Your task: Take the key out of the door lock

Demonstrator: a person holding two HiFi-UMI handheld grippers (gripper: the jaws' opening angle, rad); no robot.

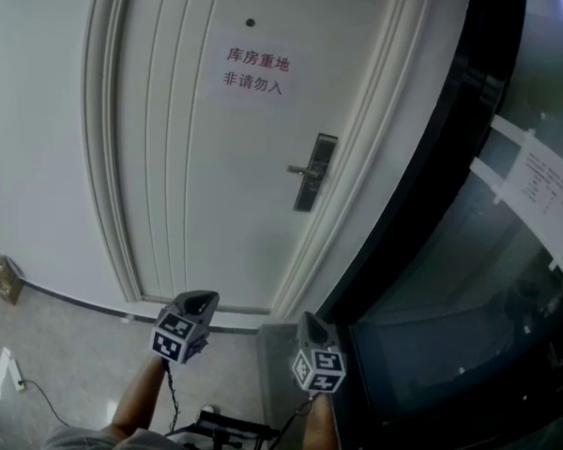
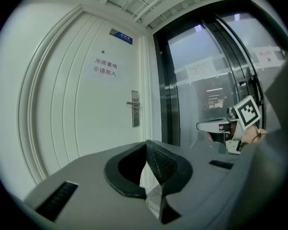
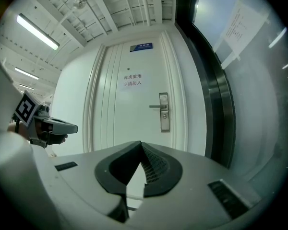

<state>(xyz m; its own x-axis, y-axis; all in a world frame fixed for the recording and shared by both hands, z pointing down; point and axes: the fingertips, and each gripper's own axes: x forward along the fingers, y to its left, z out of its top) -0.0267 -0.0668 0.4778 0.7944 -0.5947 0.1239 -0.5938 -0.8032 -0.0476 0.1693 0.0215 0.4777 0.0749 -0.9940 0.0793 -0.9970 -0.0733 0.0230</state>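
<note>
Key too small to pick out in any view. Only the tall silver metal lock plate with a lever handle (image 1: 314, 172) plain to see, on the right side of the white panelled door (image 1: 197, 186), about halfway up.

Only in the head view: grey floor (image 1: 75, 345) and a white power strip (image 1: 9, 371). Only in the two gripper views: small blue sign (image 2: 121, 36) above the door. Only in the right gripper view: long ceiling lamps (image 3: 37, 31). Red writing (image 1: 256, 71) on the door in all three.

Left hand-held gripper (image 1: 199, 298) and right hand-held gripper (image 1: 311, 324) side by side, both pointed at the door, both well apart from the lock plate. Both clenched tight, pads together, nothing between. Lock plate up and to the right of the left one, nearly straight ahead of the right one.

Open air from both to the door. Black-framed glass wall (image 1: 422, 214) just beside the door frame on the right. Bare white wall (image 1: 38, 111) on the left.
</note>
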